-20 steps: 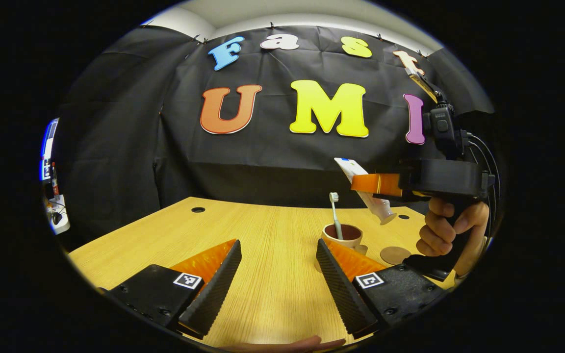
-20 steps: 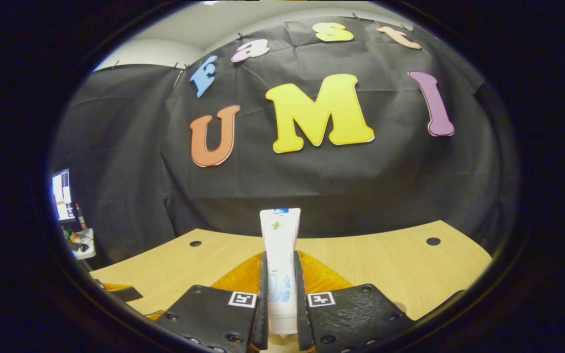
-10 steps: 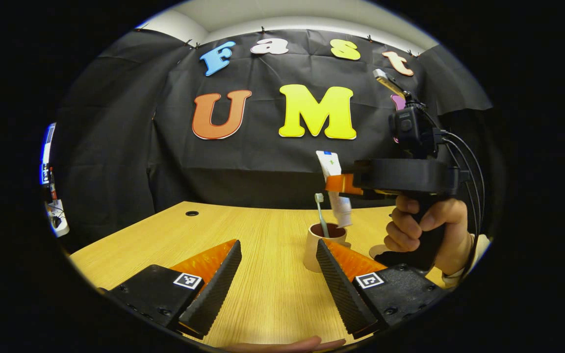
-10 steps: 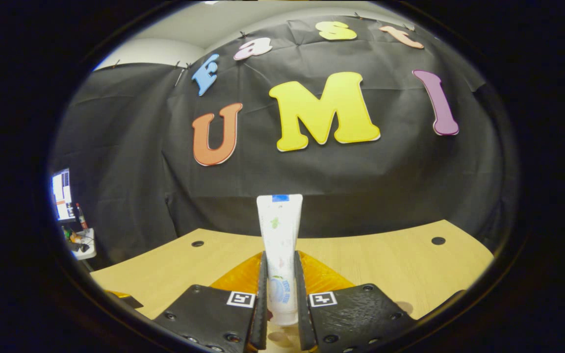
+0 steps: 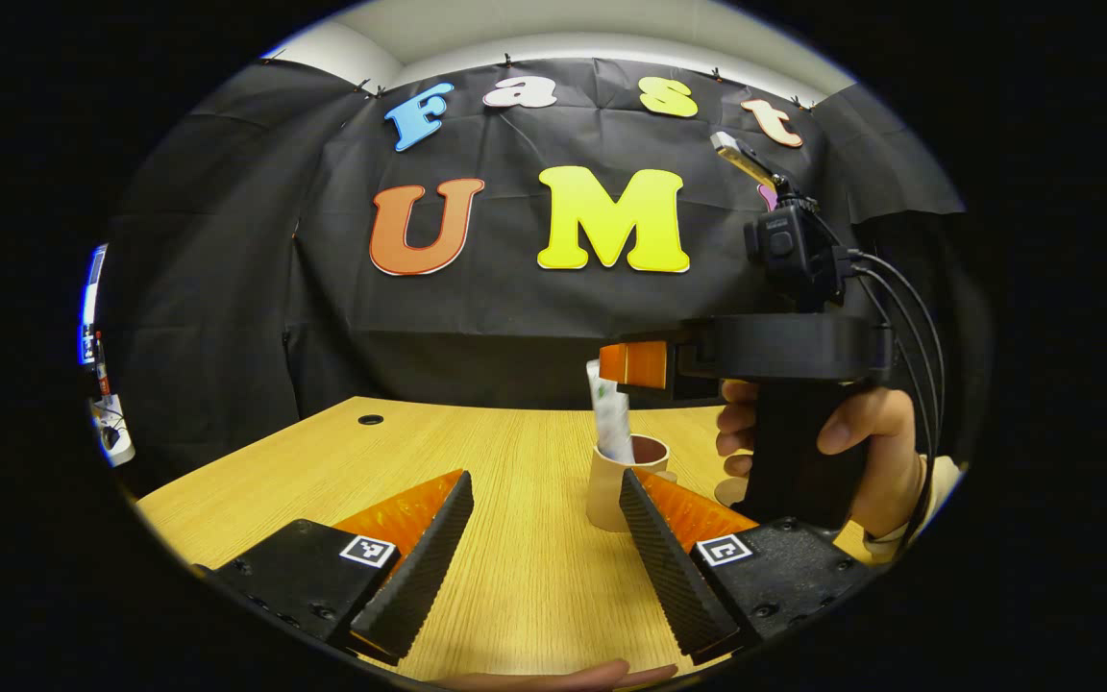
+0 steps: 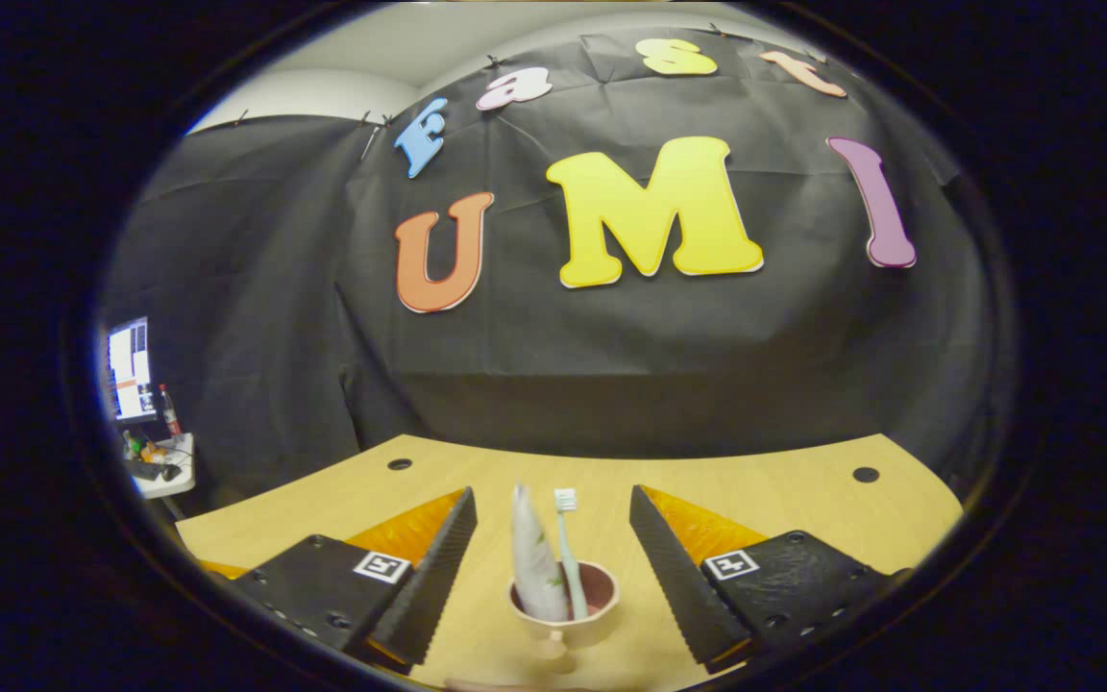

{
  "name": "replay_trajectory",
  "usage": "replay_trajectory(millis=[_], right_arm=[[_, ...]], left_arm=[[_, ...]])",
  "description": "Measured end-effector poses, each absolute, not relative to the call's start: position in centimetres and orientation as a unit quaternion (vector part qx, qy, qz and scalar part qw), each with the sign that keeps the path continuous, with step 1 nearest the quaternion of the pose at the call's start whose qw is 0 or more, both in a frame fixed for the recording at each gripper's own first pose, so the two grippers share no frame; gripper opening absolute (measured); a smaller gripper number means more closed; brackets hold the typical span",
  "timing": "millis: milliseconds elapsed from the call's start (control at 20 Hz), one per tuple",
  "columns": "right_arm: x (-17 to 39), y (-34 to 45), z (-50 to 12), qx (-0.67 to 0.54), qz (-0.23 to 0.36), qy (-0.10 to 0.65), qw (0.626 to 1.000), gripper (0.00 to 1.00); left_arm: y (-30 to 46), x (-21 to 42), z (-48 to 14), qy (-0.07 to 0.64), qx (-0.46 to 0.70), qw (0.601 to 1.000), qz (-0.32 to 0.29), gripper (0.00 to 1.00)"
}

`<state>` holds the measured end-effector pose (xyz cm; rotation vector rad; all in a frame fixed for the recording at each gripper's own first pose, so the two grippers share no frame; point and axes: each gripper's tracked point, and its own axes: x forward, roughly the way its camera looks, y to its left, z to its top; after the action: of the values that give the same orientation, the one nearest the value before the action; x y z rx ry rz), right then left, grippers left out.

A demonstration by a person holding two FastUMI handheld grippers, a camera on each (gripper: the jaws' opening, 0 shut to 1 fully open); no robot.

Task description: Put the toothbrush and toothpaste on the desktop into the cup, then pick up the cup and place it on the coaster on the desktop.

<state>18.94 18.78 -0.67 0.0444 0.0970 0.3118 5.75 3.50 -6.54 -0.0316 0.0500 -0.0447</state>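
Since half a second ago, the toothpaste (image 6: 534, 562) has left the right gripper (image 6: 552, 567) and now stands inside the cup (image 6: 565, 615), and that gripper's fingers, which were clamped on the tube, now stand wide apart.

In the right gripper view we look down on the cup between the spread fingers. It sits on the wooden tabletop (image 6: 803, 500). The toothpaste leans in its left side, and the toothbrush (image 6: 568, 553) stands just beside it on the right, bristle head up. We note that neither finger touches the cup or its contents.

In the left gripper view we record the left gripper (image 5: 544, 538) low over the tabletop with its fingers wide and nothing between them. The cup stands beyond its right finger, the toothpaste rising out of it. We cannot make out the toothbrush from this side. The right gripper hangs above the cup, held by a hand (image 5: 861, 452) on its handle, and its finger ends sit level with the top of the tube. We cannot tell from this side whether they touch it.

Just behind the left gripper's right finger and below the hand we see a sliver of the round coaster (image 5: 728, 492) lying flat on the tabletop, to the right of the cup and apart from it.
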Motion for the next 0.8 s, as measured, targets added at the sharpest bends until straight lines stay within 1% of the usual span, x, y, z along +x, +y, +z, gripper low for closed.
replay_trajectory(millis=[50, 300, 350, 550, 800], right_arm=[[18.9, 18.2, -0.6, 0.012, 0.147, 0.046, 0.988, 0.98], [16.5, 14.5, 1.4, -0.015, 0.117, 0.016, 0.993, 0.96], [15.9, 13.5, 1.8, -0.016, 0.11, 0.01, 0.994, 0.98], [12.2, 9.9, 3.0, 0.0, 0.106, -0.017, 0.994, 0.98], [7.3, 5.2, 3.4, 0.011, 0.101, -0.047, 0.994, 0.98]], left_arm=[[3.5, 6.0, -6.6, 0.026, -0.015, 0.999, -0.021, 0.98], [2.5, 6.7, -6.7, 0.035, -0.013, 0.999, -0.019, 0.98], [2.2, 6.8, -6.6, 0.035, -0.011, 0.999, -0.018, 0.97], [0.6, 7.6, -5.4, 0.034, 0.003, 0.999, -0.021, 0.97], [-1.8, 8.7, -3.7, 0.066, -0.001, 0.997, -0.032, 0.96]])
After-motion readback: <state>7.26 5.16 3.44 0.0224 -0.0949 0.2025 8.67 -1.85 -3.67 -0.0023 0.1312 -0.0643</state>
